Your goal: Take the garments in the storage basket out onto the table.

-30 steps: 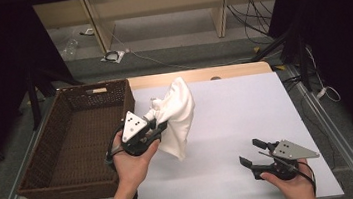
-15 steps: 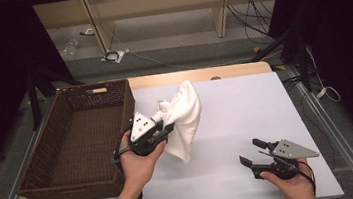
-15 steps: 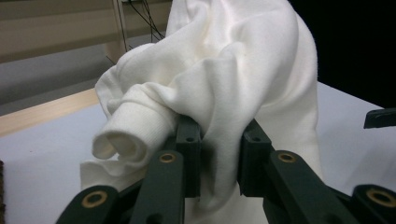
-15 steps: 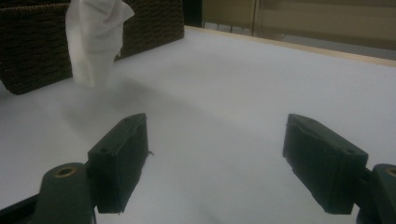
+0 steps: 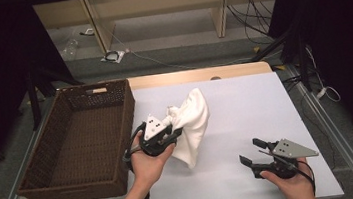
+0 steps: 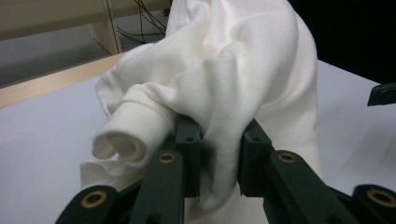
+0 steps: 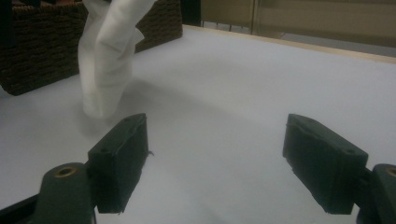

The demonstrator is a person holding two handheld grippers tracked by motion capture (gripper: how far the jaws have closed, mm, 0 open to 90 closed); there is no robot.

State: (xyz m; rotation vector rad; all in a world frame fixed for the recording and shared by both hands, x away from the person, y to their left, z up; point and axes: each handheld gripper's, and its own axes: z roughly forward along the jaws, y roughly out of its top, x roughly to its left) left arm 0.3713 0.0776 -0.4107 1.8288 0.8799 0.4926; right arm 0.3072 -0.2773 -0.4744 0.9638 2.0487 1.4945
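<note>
A: So where does the white cloth [image 5: 191,128] sit right now?

B: Middle of the high view, just right of the wicker basket [image 5: 76,141]. The left gripper [image 5: 167,128] has it: in the left gripper view the 2 black jaws stand close together with a thick fold of fabric [image 6: 224,116] pinched between them. The cloth hangs down from that pinch, and its lower tip seems to touch the white table [image 5: 267,114], or nearly so; I cannot tell which.

A: And the other hand?

B: The right gripper [image 5: 252,152] rests low at the lower right of the high view, well apart from the cloth. Its jaws are spread wide with nothing between them; the right gripper view shows bare table in the gap and the cloth [image 7: 109,56] hanging at the upper left of that frame.

A: What matters for the next move, then?

B: My guess is the cloth goes into the basket. The basket lies directly left of the left gripper in the high view, with its near wall just beside that hand. The cloth's long axis runs down from the jaws and angles toward the lower right, away from the basket. So the trailing end would need to clear the rim, which calls for a lift before swinging left. The left hand is clearly the nearer 1.
</note>
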